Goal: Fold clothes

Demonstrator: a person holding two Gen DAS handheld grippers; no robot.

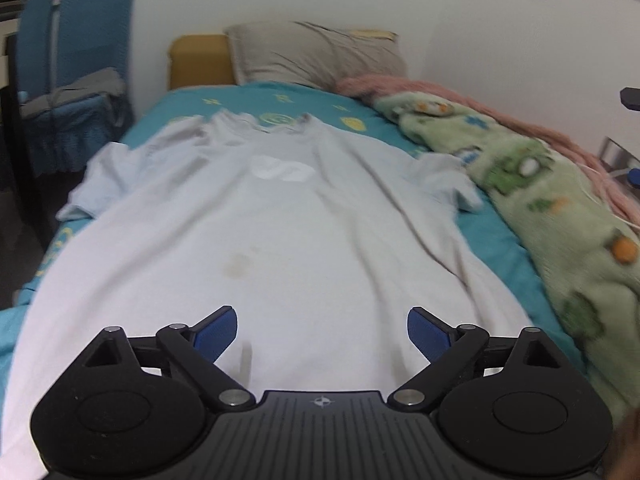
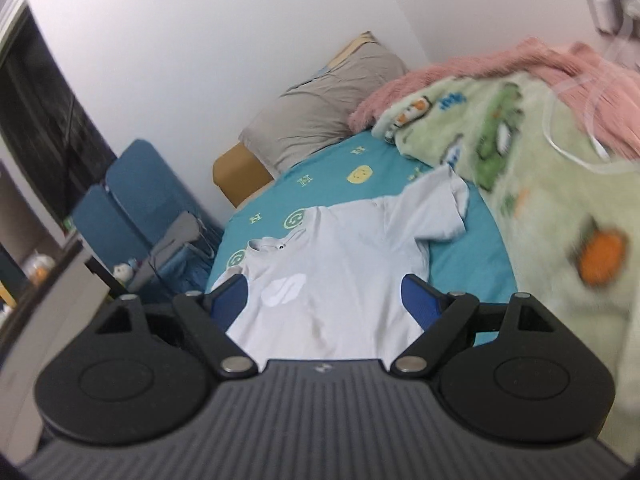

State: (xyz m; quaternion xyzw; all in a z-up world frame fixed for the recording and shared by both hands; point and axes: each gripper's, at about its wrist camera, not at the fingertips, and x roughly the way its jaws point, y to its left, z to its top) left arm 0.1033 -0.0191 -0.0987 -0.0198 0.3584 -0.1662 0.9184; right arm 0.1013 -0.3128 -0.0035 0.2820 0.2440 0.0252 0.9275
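A pale blue-white T-shirt with a white chest logo lies spread flat, front up, on the teal bed sheet, collar toward the pillow. It also shows in the right wrist view, with one sleeve spread out to the right. My left gripper is open and empty, low over the shirt's hem end. My right gripper is open and empty, held higher above the shirt's lower body.
A grey pillow lies at the head of the bed by the white wall. A green patterned blanket and a pink blanket are piled along the right side. A blue chair with clothes stands left of the bed.
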